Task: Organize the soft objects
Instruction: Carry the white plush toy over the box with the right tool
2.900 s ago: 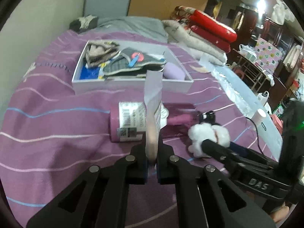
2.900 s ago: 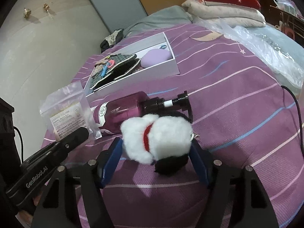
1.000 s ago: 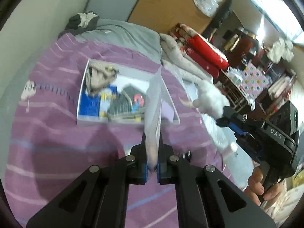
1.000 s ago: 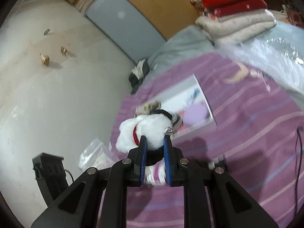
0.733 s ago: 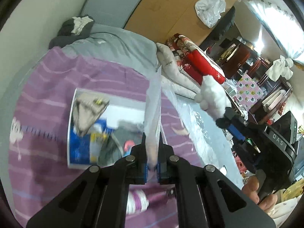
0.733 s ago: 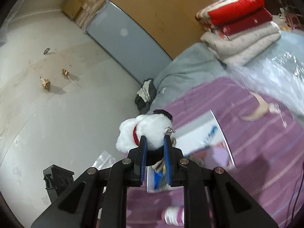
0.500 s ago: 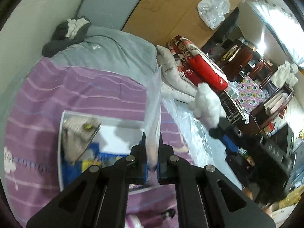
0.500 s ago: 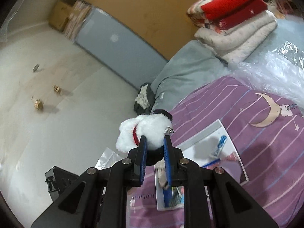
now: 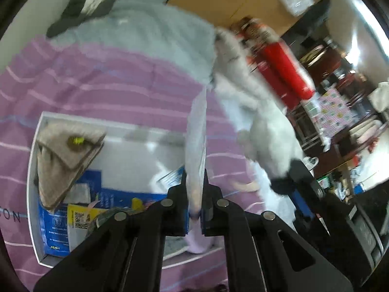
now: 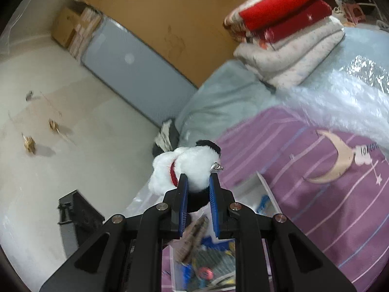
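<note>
Now, nearest first:
Left gripper (image 9: 194, 187): jaws nearly closed, pinching the lower edge of a clear plastic packet (image 9: 196, 141) that stands upright, edge-on, out of them.
Right gripper (image 10: 197, 187): jaws narrowly apart, clamped on the black base of a white plush toy (image 10: 187, 168); its white body and red collar rise just above the blue pads (image 10: 182, 202).
White box (image 9: 32, 194): directly below and just ahead of both pairs of jaws, on the purple striped bed cover (image 9: 97, 82); holds a folded beige cloth (image 9: 63, 150) left of the left jaws, plus blue packaging.
Beyond the jaws: grey bedding (image 10: 218, 102), then stacked red and cream blankets (image 10: 287, 24) far right of the right jaws.
</note>
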The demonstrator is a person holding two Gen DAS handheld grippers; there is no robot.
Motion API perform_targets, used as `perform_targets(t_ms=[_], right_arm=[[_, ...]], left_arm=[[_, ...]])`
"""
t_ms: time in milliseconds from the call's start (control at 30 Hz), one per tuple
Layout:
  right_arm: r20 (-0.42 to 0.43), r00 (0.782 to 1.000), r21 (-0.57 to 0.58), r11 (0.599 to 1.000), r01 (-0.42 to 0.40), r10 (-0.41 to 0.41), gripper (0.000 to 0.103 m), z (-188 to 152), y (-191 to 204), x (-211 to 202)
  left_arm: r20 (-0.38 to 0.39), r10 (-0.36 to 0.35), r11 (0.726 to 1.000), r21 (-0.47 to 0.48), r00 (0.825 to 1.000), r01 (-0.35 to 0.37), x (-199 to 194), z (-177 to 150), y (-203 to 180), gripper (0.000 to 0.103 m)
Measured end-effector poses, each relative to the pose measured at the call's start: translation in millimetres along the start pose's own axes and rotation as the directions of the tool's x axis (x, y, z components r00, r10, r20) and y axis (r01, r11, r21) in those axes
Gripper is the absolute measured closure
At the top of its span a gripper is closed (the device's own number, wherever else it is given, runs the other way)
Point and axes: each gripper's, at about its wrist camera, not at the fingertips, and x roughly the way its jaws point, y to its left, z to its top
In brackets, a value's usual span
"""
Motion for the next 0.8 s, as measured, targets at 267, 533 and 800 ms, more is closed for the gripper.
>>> perform_targets(t_ms=[267, 533, 800], right_arm=[[-0.073, 0.993, 0.02, 0.995, 0.1, -0.098, 0.088, -15, -27, 28], [-0.056, 0.993, -0.001, 0.995, 0.102, -0.102, 0.087, -18, -20, 23], [-0.075, 0.99, 0.008, 0.992, 0.124, -0.123, 0.088, -20, -28, 30]], left_arm=[[-0.094, -0.03, 0.996, -0.084, 0.995, 0.022, 25, -3, 35, 0.096], [-0.145, -0.194, 0.969, -0.181, 0.97, 0.166, 48, 1, 42, 0.096], [-0.114, 0.025, 0.992, -0.121, 0.993, -0.039, 41, -8, 26, 0.095]])
